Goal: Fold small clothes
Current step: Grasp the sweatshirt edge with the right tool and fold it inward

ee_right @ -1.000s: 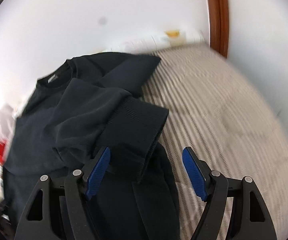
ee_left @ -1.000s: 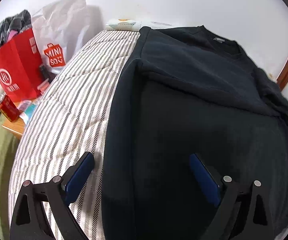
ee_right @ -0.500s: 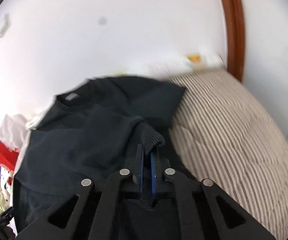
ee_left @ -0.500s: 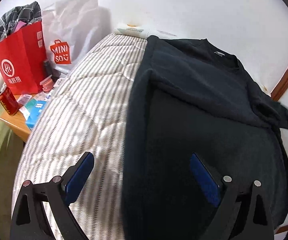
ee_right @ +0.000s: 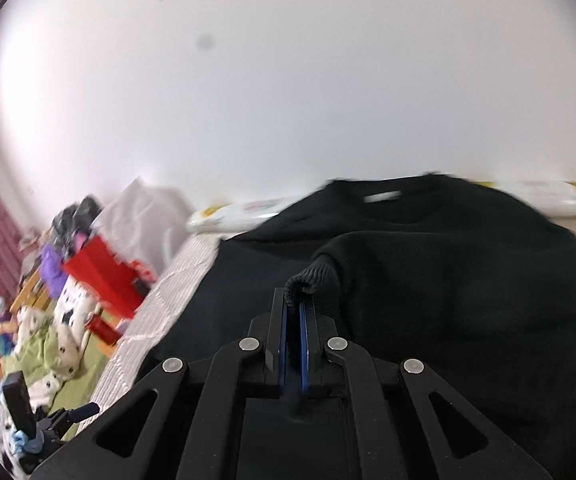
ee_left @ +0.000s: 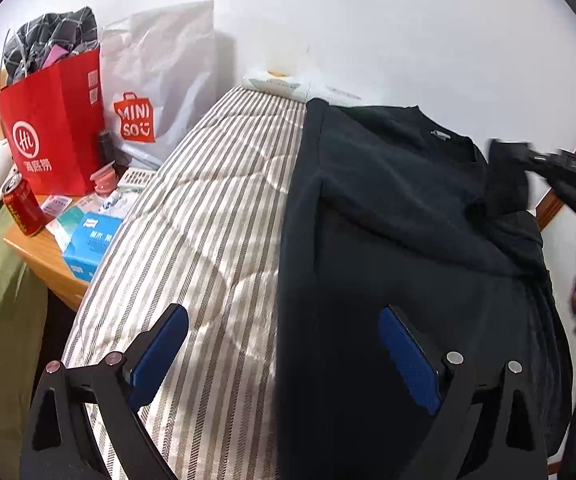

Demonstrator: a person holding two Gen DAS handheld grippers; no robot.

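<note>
Black sweater cuff [ee_right: 315, 276] pinched in raised right gripper [ee_right: 295, 320] fingers.

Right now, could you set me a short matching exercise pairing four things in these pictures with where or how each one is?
Things:
1. left gripper
2. right gripper
3. red drink can
4. black sweatshirt

States or places:
A. standing on the wooden bedside table
B. spread on the striped mattress
C. open, holding nothing
D. shut on the sleeve cuff

Pairs: 1-C, 2-D, 3-A, 4-B
</note>
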